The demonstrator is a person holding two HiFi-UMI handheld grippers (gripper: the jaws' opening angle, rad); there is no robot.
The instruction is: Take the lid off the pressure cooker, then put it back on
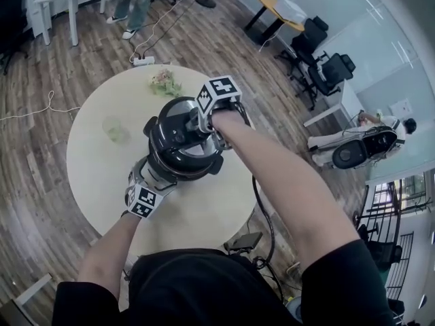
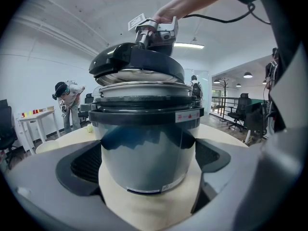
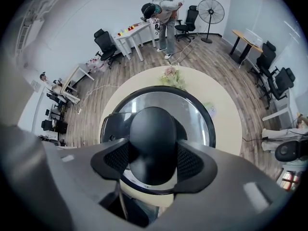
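**Lid held over the cooker, pot clamped from the near side**

Closest to me, my left gripper (image 2: 149, 160) comes at the pressure cooker (image 2: 144, 134) from its near side, low and almost level. Its two pads press the steel body from either flank, so the pot is clamped there. The cooker stands upright on the round table (image 1: 204, 216).

Directly above the cooker, my right gripper (image 3: 153, 160) points steeply down. Its jaws are closed on the black knob (image 3: 153, 129) at the centre of the lid (image 2: 134, 61). The lid hangs over the cooker's mouth and it is tilted — in the left gripper view its left edge rides higher than its right edge, which sits just above the rim. I cannot tell whether that low edge touches the rim.

In the head view, a clear glass (image 1: 113, 129) stands on the table to the left of the cooker, apart from it. On the cooker's far side a small bunch of flowers (image 1: 163, 82) lies near the table's edge.

Well beyond the cooker, off the table, a person (image 3: 161, 13) bends over a white table (image 3: 130, 32). A standing fan (image 3: 211, 11) is further along the same wall. Black office chairs (image 1: 329, 70) are grouped far off to the cooker's right in the head view.
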